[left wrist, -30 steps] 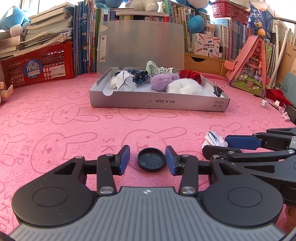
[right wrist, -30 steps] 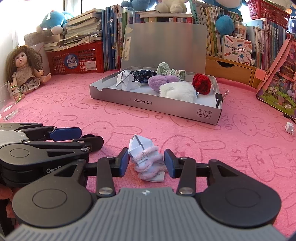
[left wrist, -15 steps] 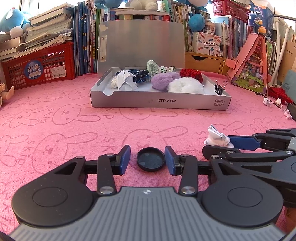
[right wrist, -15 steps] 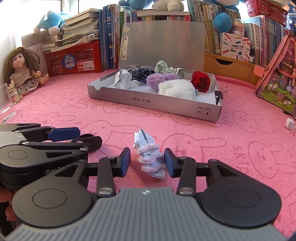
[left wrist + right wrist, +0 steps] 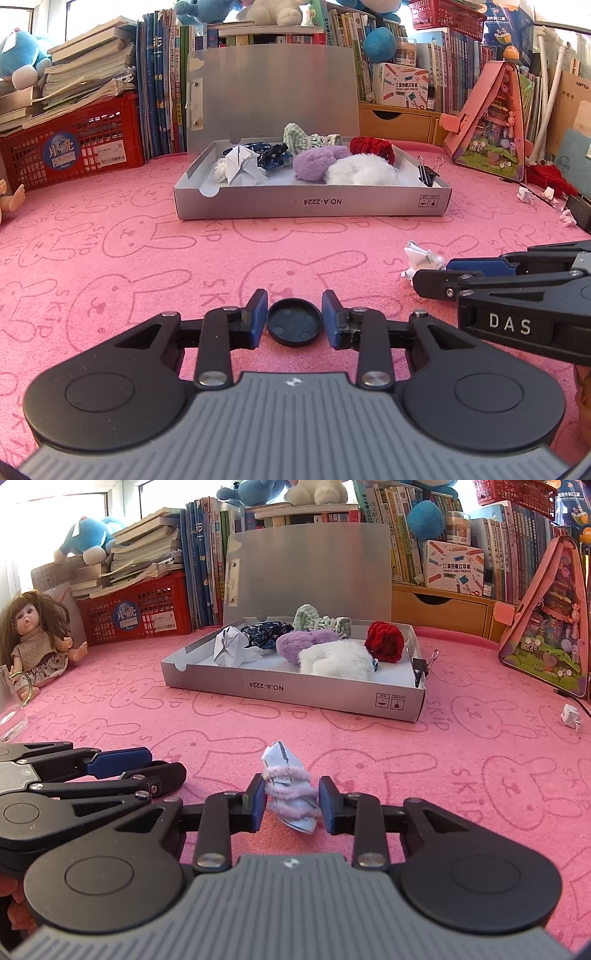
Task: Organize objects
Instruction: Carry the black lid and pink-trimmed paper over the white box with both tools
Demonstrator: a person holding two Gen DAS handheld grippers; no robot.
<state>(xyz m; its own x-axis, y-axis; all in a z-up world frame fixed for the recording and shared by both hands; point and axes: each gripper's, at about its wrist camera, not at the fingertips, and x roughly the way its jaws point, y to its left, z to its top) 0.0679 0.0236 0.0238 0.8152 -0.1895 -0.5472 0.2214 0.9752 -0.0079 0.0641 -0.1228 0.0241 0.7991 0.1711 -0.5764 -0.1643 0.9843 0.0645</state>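
My left gripper (image 5: 294, 320) is shut on a round black lid (image 5: 294, 322) just above the pink mat. My right gripper (image 5: 291, 800) is shut on a folded white paper wrapped in a purple pipe cleaner (image 5: 290, 791), held off the mat; this paper also shows in the left wrist view (image 5: 421, 258). The open grey box (image 5: 312, 203) stands ahead in the middle of the mat, with paper, fabric and fluffy pieces inside. It also shows in the right wrist view (image 5: 295, 692). The left gripper (image 5: 122, 764) sits left of the right one.
A black binder clip (image 5: 428, 171) lies at the box's right end. A red crate (image 5: 70, 151), books and a pink toy house (image 5: 491, 129) line the back. A doll (image 5: 40, 638) and a glass (image 5: 11, 701) are at the left. Small paper scraps (image 5: 570, 716) lie at the right.
The right gripper has closed on the wrapped paper and lifted it slightly off the mat. The left gripper has closed on the black lid. Both views have risen slightly.
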